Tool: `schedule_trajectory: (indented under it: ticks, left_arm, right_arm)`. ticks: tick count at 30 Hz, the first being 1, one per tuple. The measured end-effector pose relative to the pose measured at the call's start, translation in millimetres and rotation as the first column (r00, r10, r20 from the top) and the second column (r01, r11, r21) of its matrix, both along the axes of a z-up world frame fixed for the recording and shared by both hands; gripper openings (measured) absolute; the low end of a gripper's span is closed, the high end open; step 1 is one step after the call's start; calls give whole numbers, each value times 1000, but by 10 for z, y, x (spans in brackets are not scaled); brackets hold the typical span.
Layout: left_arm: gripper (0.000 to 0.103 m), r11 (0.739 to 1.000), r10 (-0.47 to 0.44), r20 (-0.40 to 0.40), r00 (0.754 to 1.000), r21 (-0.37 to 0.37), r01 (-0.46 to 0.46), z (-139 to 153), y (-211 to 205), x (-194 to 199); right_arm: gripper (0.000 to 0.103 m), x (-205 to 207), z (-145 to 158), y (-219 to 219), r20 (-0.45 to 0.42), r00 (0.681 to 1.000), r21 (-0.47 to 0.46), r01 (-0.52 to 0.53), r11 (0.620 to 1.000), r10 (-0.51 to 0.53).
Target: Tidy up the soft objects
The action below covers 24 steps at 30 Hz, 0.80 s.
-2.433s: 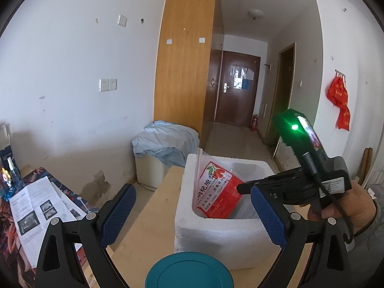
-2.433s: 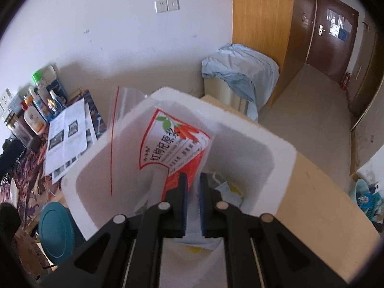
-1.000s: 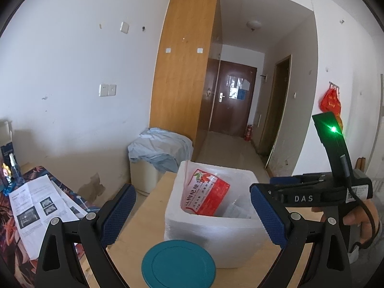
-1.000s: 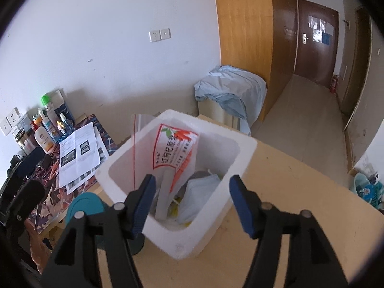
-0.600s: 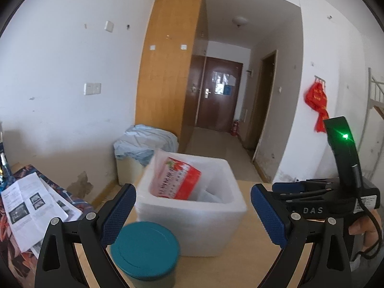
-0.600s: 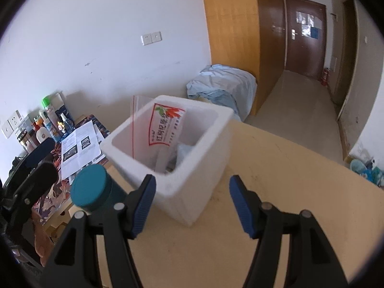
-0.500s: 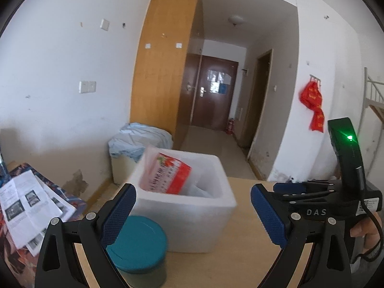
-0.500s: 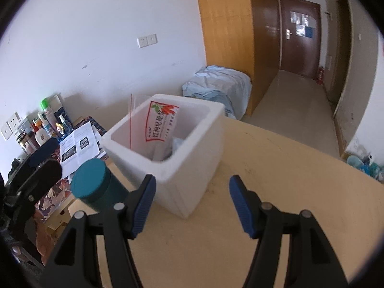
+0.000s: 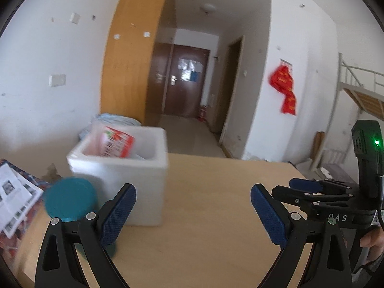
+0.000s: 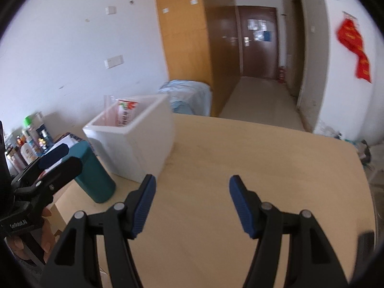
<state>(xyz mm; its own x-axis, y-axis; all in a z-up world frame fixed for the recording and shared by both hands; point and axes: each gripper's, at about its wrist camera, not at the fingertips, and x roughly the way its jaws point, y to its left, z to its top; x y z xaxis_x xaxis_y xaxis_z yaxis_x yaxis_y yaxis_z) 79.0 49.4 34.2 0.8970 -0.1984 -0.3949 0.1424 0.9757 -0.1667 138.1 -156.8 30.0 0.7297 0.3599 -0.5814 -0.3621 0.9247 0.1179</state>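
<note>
A white foam box (image 9: 134, 175) (image 10: 141, 141) stands at the far left of the wooden table (image 9: 216, 204) (image 10: 264, 168). A red and white printed bag (image 9: 115, 144) (image 10: 126, 114) leans inside it, sticking up above the rim beside a clear plastic bag. My left gripper (image 9: 192, 213) hovers open over the table, right of the box, with nothing between its fingers. My right gripper (image 10: 190, 204) is also open and empty, over bare wood well right of the box. In the left wrist view the right gripper (image 9: 307, 187) shows at the right edge.
A teal lidded canister (image 9: 69, 204) (image 10: 93, 175) stands beside the box on its near left. Printed papers (image 9: 12, 192) and several bottles (image 10: 28, 144) lie beyond the table's left edge. A hallway with a brown door (image 9: 184, 84) opens behind.
Both grippers have swung right and away from the foam box, which now sits further left in both views. The right gripper let go of the bag earlier and stays open.
</note>
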Motion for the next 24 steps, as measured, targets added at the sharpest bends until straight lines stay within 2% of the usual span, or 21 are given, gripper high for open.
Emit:
schedule_trajectory:
  ticks: [10,16,24]
  left_arm:
    - [96,992,-127,-73,989,-12,126,-355,-606,-161]
    - [96,990,-136,-84,987,16,138,-458,-796,-291]
    - [96,991,-117,-90,989,59,123,-597,-846,-405]
  right_arm:
    - [68,-429,-351,-496,9,981,-21,194,981,-194]
    - [70,-567,-486,-642,15,967,-13,253,967,-252]
    - [75,-750,-627,-707,23,962,3,273,962,-273]
